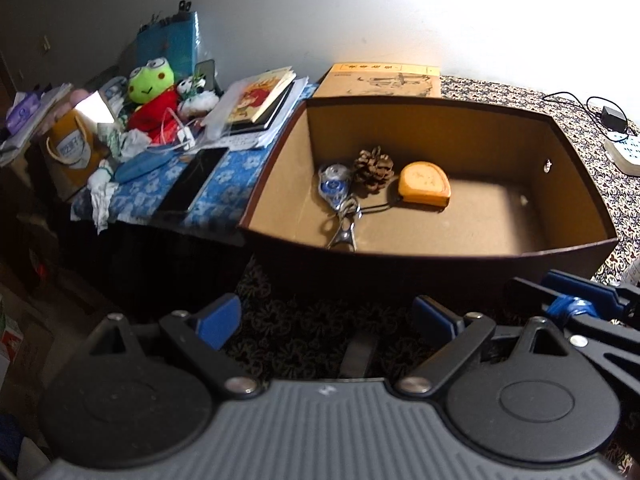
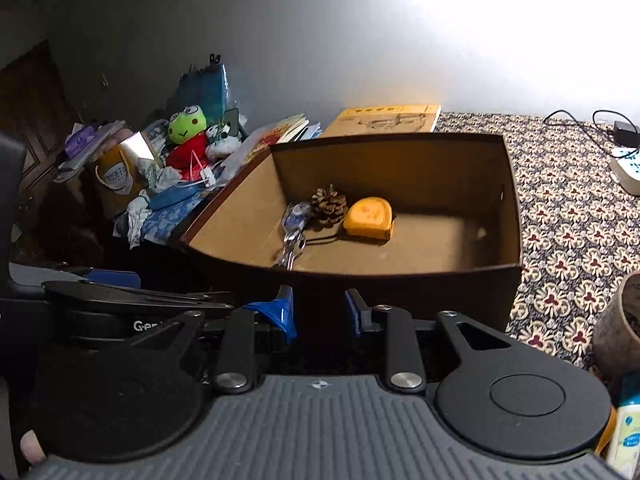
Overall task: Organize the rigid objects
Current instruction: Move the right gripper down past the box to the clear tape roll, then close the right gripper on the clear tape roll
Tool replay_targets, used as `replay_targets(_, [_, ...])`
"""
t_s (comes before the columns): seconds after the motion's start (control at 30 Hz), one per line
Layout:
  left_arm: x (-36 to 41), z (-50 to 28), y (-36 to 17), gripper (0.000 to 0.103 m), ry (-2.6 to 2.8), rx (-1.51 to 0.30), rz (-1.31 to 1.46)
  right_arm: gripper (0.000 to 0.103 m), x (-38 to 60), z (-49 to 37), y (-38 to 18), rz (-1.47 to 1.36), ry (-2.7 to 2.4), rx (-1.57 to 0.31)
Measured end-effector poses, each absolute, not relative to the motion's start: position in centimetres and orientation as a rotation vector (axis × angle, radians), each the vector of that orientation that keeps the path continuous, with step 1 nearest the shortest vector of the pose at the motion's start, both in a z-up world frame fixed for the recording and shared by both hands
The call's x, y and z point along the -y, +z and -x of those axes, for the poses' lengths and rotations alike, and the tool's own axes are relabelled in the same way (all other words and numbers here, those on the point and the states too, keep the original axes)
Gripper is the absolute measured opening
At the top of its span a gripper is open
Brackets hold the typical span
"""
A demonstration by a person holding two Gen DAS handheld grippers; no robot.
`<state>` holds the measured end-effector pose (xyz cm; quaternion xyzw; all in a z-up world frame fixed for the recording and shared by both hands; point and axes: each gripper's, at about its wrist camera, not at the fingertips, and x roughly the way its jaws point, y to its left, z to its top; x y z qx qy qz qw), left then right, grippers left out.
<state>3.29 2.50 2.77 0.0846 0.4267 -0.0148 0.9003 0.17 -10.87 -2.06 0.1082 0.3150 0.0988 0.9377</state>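
In the brown box (image 1: 440, 216), toward its far left, an orange tape measure (image 1: 426, 187) lies right of a pine cone (image 1: 373, 168) and a key bunch (image 1: 339, 204). The left claw (image 1: 326, 320) hangs wide and empty before the near wall; the right claw (image 2: 320, 312) is narrower, also empty. "Gen" shows on the left claw's body in the right view.

place: lived-in home room
surface: dark floral-patterned cloth (image 2: 568, 216) under an open brown cardboard box (image 1: 440, 256)
clutter: green frog plush in red shirt (image 1: 150, 88), stacked books and papers (image 1: 264, 100), black phone (image 1: 192, 184)
wall: plain white (image 1: 320, 8)
power: white power strip (image 1: 624, 152)
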Motion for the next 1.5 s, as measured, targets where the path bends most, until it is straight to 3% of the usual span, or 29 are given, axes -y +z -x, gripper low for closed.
replay_targets(0.93, [-8.9, -1.1, -2.2, 0.094, -0.129, -1.022, -0.047, 0.01, 9.6, -1.5, -6.2, -0.32, 0.288, -0.878])
replay_targets(1.5, [-5.4, -3.9, -3.4, 0.098, -0.299, -1.059, -0.082, 0.01, 10.4, -3.8, -6.6, -0.481, 0.335, -0.937])
